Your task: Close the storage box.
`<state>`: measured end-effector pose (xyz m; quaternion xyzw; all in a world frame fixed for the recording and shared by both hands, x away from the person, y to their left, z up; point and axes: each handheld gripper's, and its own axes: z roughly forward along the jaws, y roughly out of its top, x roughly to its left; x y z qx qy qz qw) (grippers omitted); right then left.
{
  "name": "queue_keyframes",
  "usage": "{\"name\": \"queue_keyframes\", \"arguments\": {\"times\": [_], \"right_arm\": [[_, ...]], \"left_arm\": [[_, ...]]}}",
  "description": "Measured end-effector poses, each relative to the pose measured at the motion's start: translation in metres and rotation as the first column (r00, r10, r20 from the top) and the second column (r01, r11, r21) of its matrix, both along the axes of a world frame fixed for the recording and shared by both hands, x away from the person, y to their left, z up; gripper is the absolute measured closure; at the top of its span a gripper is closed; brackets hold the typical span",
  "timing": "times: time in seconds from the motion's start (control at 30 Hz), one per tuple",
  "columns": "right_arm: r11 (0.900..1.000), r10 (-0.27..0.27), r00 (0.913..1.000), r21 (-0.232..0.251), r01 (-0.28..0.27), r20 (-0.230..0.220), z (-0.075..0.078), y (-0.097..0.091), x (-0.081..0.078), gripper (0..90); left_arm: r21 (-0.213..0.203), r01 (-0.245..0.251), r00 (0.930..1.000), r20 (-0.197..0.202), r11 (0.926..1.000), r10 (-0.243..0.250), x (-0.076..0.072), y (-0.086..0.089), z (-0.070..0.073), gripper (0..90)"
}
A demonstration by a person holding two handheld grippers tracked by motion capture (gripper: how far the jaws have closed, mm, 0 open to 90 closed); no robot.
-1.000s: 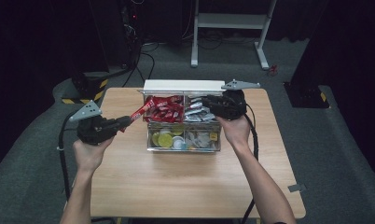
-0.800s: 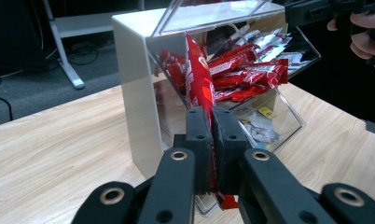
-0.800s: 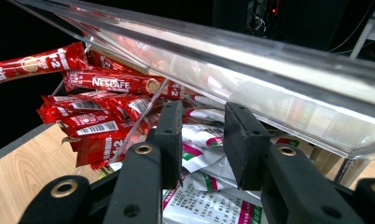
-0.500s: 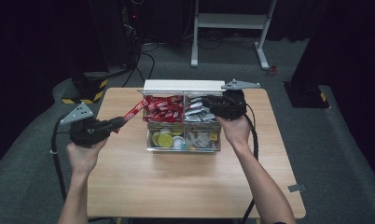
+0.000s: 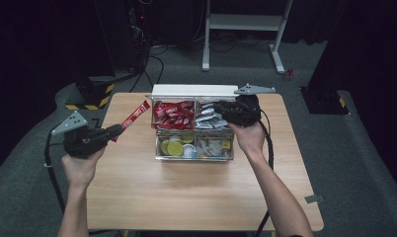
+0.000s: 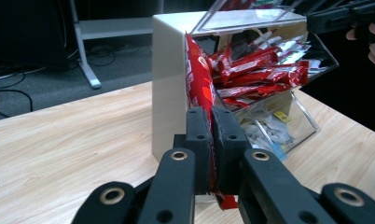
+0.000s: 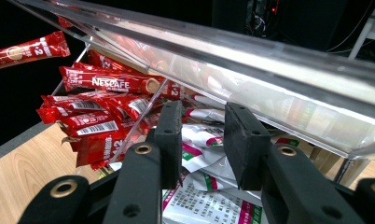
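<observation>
The left gripper (image 5: 118, 129) is clamped on one red coffee stick (image 5: 135, 116). In the left gripper view its two black jaws are pressed together on the lower part of this stick (image 6: 200, 81), and the rest of the stick stands up above them, a little tilted. In the high view the stick is in the air above the left part of the wooden table (image 5: 186, 192), just beside the left wall of the clear box (image 5: 194, 154) but not touching it. The left hand (image 5: 80, 165) holds the gripper over the left edge of the table.

The clear box stands in the back middle of the table and has four compartments. The back left compartment is full of red sticks (image 5: 173, 114) of the same kind. The back right compartment holds silver packets (image 5: 208, 118). The front left compartment holds round yellow and green capsules (image 5: 173, 147), and the front right one holds small flat sachets (image 5: 212, 145).

The right gripper (image 5: 221, 109) is at the back right compartment, held by the right hand (image 5: 248, 138). In the right gripper view its jaws stand apart, with nothing pressed between them, and the silver packets (image 7: 202, 154) lie just behind and under them. The open lid (image 7: 251, 60) of the box passes across, above the jaws.
</observation>
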<state>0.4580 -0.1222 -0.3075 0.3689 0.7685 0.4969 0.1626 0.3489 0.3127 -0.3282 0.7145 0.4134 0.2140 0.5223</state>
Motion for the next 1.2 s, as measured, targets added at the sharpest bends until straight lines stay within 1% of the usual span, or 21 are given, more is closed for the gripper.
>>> {"name": "queue_keyframes", "arguments": {"times": [0.07, 0.23, 0.43, 0.57, 0.67, 0.83, 0.9, 0.97, 1.03, 1.2], "right_arm": [[1.0000, -0.001, 1.0000, -0.002, 0.001, 0.000, 0.000, 0.000, 0.000, 67.2], [1.0000, 0.001, 1.0000, 0.001, -0.001, 0.001, 0.000, 0.000, 0.000, 67.2], [1.0000, 0.001, 1.0000, 0.003, -0.001, 0.000, 0.000, 0.000, 0.000, 67.0], [1.0000, 0.001, 1.0000, 0.002, -0.001, 0.001, 0.000, 0.000, 0.000, 67.1], [1.0000, 0.001, 1.0000, 0.001, -0.001, 0.003, 0.000, 0.000, -0.001, 67.0], [1.0000, -0.001, 1.0000, -0.001, 0.001, 0.004, 0.001, 0.000, -0.001, 67.0], [1.0000, -0.001, 1.0000, 0.000, 0.001, 0.003, 0.001, 0.000, -0.001, 67.0], [1.0000, 0.001, 1.0000, 0.000, -0.001, 0.004, 0.001, 0.000, -0.001, 67.0], [1.0000, 0.001, 1.0000, 0.001, -0.001, 0.005, 0.001, 0.000, -0.001, 67.0], [1.0000, -0.001, 1.0000, 0.000, 0.001, 0.005, 0.001, 0.000, -0.001, 66.9]], "left_arm": [[0.005, -0.010, 0.9999, 0.003, 0.9999, 0.010, -0.001, 0.003, -0.001, 86.6], [-0.003, -0.029, 0.9995, -0.007, 0.9996, 0.029, -0.001, 0.007, -0.004, 86.6], [0.002, -0.055, 0.9984, -0.017, 0.9985, 0.055, 0.000, 0.010, -0.011, 86.6], [0.001, -0.069, 0.9972, -0.029, 0.9976, 0.069, 0.003, 0.010, -0.018, 86.5], [0.012, -0.081, 0.9959, -0.039, 0.9966, 0.081, 0.005, 0.011, -0.023, 86.5], [0.009, -0.092, 0.9943, -0.052, 0.9957, 0.093, 0.009, 0.011, -0.031, 86.6], [0.016, -0.097, 0.9933, -0.062, 0.9951, 0.098, 0.011, 0.010, -0.034, 86.6], [0.034, -0.105, 0.9921, -0.065, 0.9939, 0.107, 0.012, 0.008, -0.037, 86.6], [0.030, -0.108, 0.9911, -0.074, 0.9937, 0.110, 0.014, 0.007, -0.042, 86.5], [0.039, -0.116, 0.9883, -0.095, 0.9925, 0.119, 0.020, 0.004, -0.054, 86.5]]}}
